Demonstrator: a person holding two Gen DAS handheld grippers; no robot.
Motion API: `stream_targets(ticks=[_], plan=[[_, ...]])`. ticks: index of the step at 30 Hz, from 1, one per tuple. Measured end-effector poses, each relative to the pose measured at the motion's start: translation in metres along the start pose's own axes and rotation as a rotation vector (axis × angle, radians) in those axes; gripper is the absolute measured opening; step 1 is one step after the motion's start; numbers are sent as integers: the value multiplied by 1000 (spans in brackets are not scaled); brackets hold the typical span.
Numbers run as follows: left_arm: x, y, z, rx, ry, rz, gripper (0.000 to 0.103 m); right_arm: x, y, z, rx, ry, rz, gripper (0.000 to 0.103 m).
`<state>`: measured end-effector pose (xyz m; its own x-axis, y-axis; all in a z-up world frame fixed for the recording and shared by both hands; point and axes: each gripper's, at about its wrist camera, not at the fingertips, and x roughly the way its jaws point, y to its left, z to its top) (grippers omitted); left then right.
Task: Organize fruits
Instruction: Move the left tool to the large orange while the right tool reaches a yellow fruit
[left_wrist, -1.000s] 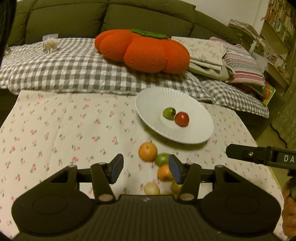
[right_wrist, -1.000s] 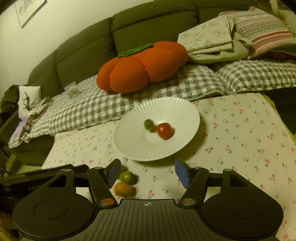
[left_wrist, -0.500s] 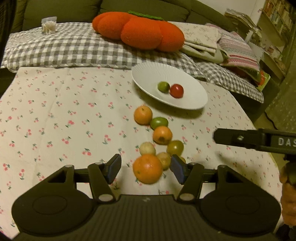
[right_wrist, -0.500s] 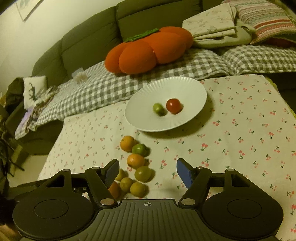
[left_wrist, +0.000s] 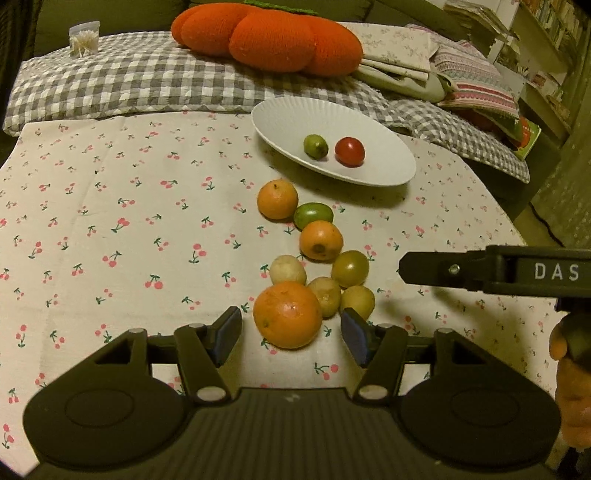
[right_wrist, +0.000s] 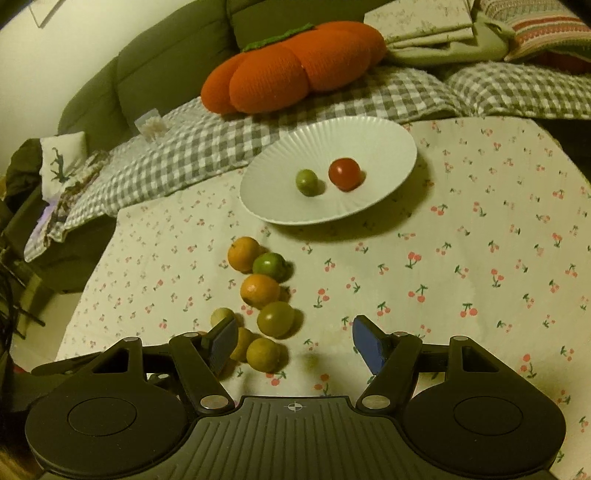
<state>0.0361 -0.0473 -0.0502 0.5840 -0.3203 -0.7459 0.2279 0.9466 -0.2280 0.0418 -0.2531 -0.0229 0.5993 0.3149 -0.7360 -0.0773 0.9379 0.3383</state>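
Observation:
A white ribbed plate (left_wrist: 376, 168) (right_wrist: 384, 144) holds a small green fruit (left_wrist: 315, 146) (right_wrist: 306, 181) and a red tomato (left_wrist: 349, 151) (right_wrist: 344, 173). Several loose fruits lie on the cherry-print cloth below it: oranges, a green one (left_wrist: 313, 215) (right_wrist: 270, 267), yellowish ones. My left gripper (left_wrist: 290, 334) is open, its fingers either side of a big orange (left_wrist: 287, 314), not touching. My right gripper (right_wrist: 295, 345) is open and empty over the cloth, a yellow fruit (right_wrist: 263, 354) near its left finger. Its side shows in the left wrist view (left_wrist: 491, 271).
An orange pumpkin cushion (left_wrist: 266, 37) (right_wrist: 291, 66) lies on a checked blanket (left_wrist: 129, 77) on the sofa behind the table. Folded cushions lie at the back right (left_wrist: 476, 85). A box of cotton swabs (left_wrist: 84, 38) stands back left. The table edge drops off on the right.
Both grippers pulled back and lowered, so the loose fruits came into view. The big orange now sits between my left fingers. Both stayed open.

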Motion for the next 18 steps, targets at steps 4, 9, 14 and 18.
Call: stream_targets(ticks=[4, 9, 14, 18], plan=[[2, 1, 1, -10, 2, -1, 54, 3, 0, -2, -1, 10, 2, 69], [4, -2, 0, 14, 0, 8, 40, 4, 1, -3, -4, 16, 0, 69], [3, -3, 0, 12, -4, 12, 40, 6, 2, -4, -7, 20, -3, 69], [3, -4, 0, 19, -5, 19, 39, 6, 2, -4, -8, 21, -5, 69]])
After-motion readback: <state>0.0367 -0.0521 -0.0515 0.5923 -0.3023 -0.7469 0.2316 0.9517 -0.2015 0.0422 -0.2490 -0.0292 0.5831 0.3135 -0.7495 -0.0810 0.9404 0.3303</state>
